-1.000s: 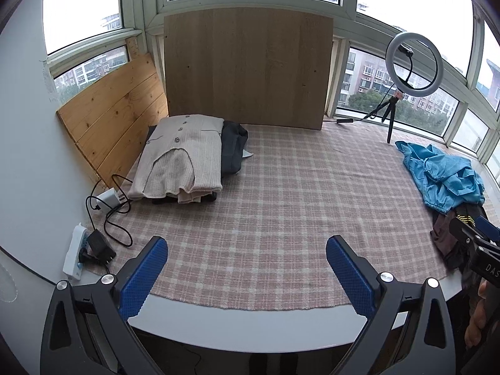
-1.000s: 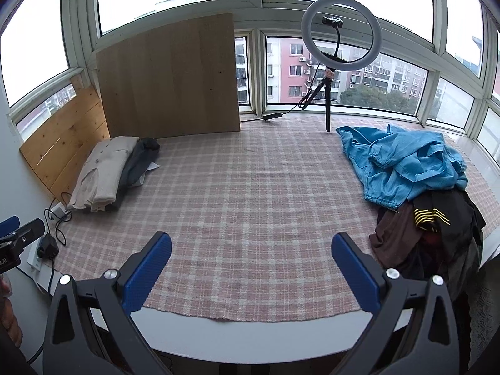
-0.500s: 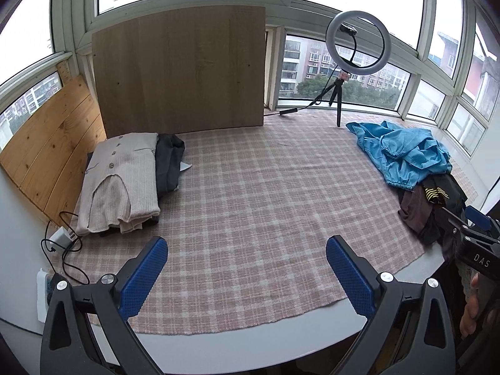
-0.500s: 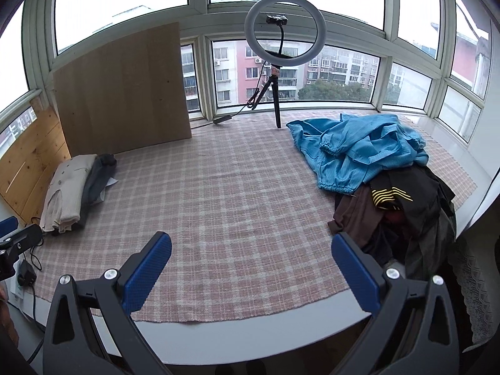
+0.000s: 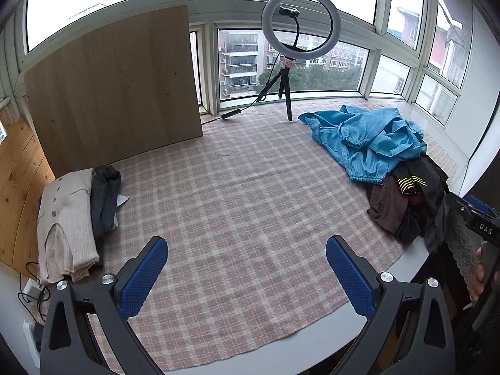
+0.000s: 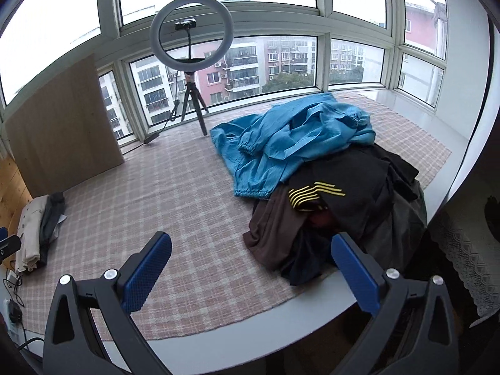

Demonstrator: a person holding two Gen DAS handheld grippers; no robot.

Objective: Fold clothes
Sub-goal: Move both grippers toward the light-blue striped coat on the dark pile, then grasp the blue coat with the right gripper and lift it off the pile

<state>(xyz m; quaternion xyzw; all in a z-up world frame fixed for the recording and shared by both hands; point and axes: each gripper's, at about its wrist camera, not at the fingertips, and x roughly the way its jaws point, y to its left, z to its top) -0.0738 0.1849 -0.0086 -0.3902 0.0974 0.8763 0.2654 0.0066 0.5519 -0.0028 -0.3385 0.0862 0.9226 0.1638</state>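
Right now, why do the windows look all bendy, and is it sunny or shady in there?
In the left wrist view the fisheye lens bows the window frames and blacks out the corners; in the right wrist view the ring light looks unlit, soft grey daylight fills the room, the sky is washed out white, and the pile of clothes casts almost no shadow.

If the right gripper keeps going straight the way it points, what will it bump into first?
Probably the dark clothes pile. The right gripper is open and empty, and the pile's near edge lies just ahead by its right finger. Depth is hard to judge, so it might meet the plaid cloth first.
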